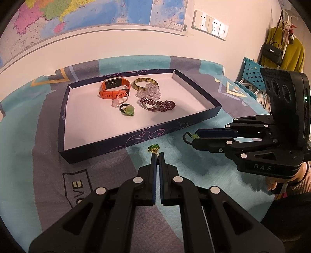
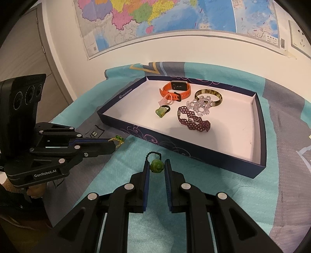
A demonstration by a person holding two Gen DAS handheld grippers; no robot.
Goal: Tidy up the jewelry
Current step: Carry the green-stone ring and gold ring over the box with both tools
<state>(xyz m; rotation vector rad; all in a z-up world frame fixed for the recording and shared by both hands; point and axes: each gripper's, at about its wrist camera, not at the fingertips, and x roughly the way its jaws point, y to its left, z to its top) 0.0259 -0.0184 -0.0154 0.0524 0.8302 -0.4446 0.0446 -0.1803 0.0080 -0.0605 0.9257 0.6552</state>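
A dark blue tray (image 1: 136,134) (image 2: 194,153) with a white floor holds an orange watch (image 1: 114,87) (image 2: 176,88), a tortoiseshell bangle (image 1: 144,83) (image 2: 209,97), a clear bead bracelet (image 1: 149,91) (image 2: 200,106), a purple beaded bracelet (image 1: 157,105) (image 2: 194,120) and a green-stone ring (image 1: 127,110) (image 2: 162,112). My left gripper (image 1: 157,154) (image 2: 114,144) is shut on a green and gold trinket (image 1: 154,148) (image 2: 118,139) in front of the tray. My right gripper (image 2: 156,164) (image 1: 194,137) is partly open around a green rose bead on a black cord (image 2: 157,165) (image 1: 187,137).
A teal and grey patterned cloth (image 1: 38,155) (image 2: 281,194) covers the table. A map hangs on the wall (image 2: 175,17) behind. A blue perforated rack (image 1: 250,72) stands at the far right, with a bag and coat (image 1: 281,52) hanging beyond.
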